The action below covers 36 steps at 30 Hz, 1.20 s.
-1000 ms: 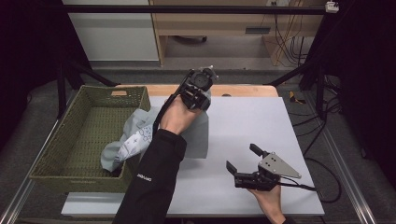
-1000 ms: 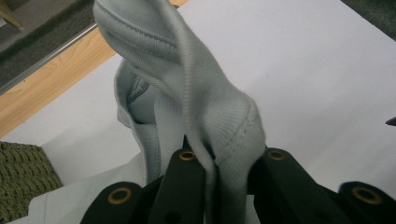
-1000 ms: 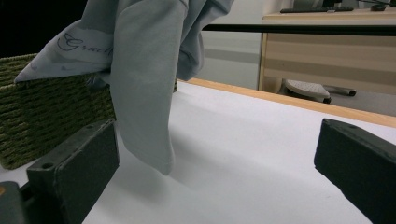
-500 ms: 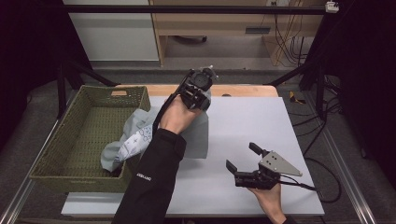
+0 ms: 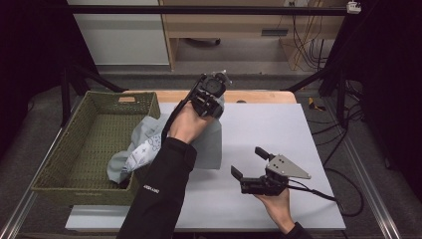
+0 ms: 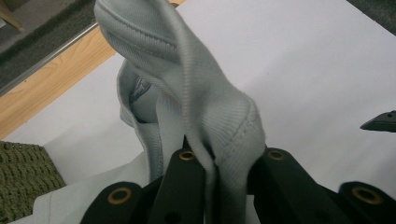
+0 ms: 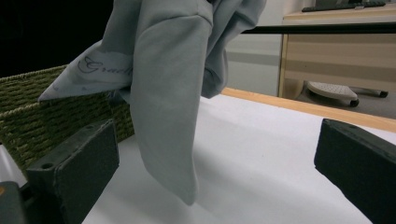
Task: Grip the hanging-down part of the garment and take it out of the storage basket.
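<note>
As it hangs, pale grey garment (image 7: 163,93) droops.

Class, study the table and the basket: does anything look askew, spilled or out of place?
Yes. The grey garment straddles the green woven basket: one end trails over the rim, the other is lifted, pinched in the shut left gripper. The right gripper rests open on the white table, apart from it.

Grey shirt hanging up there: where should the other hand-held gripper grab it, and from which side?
The left hand-held gripper already pinches the grey shirt by a ribbed edge, so it hangs. A folded corner droops just above the white table. Probably best: the right hand-held gripper, jaws open, comes in level from its own side and pinches that free hanging corner.
</note>
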Each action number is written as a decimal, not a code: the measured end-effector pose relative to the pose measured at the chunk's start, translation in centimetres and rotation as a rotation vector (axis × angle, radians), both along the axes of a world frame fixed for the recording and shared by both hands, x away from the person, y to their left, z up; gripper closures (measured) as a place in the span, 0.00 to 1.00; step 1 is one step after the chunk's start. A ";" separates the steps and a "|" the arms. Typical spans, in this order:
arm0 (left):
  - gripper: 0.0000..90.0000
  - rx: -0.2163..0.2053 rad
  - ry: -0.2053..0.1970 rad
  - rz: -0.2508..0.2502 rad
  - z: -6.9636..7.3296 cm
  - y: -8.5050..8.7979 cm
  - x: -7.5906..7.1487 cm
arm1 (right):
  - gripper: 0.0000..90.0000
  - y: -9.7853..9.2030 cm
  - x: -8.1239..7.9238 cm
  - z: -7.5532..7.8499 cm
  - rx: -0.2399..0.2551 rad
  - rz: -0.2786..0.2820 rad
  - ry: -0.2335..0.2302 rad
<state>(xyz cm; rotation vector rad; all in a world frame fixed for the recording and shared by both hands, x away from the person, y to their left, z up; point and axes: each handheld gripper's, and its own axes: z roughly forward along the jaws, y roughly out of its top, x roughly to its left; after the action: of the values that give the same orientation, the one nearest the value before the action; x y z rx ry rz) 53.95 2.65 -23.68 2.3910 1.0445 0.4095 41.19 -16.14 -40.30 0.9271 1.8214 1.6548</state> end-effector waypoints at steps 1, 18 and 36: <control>0.92 0.004 0.000 -0.002 0.0 0.0 0.0 | 0.00 0.3 0.1 0.1 0.010 0.008 0.003; 0.92 0.017 -0.002 -0.006 0.4 0.2 -0.1 | 0.00 4.7 2.7 0.9 0.002 0.042 -0.002; 0.92 0.018 -0.002 -0.011 0.3 0.1 -0.1 | 0.02 9.0 5.1 0.6 -0.021 0.055 0.022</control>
<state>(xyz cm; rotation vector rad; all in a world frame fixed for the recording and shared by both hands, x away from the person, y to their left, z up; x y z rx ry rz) 53.86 2.71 -23.42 2.4106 1.0309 0.4191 46.27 -7.17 -39.71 0.8969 1.8916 1.6610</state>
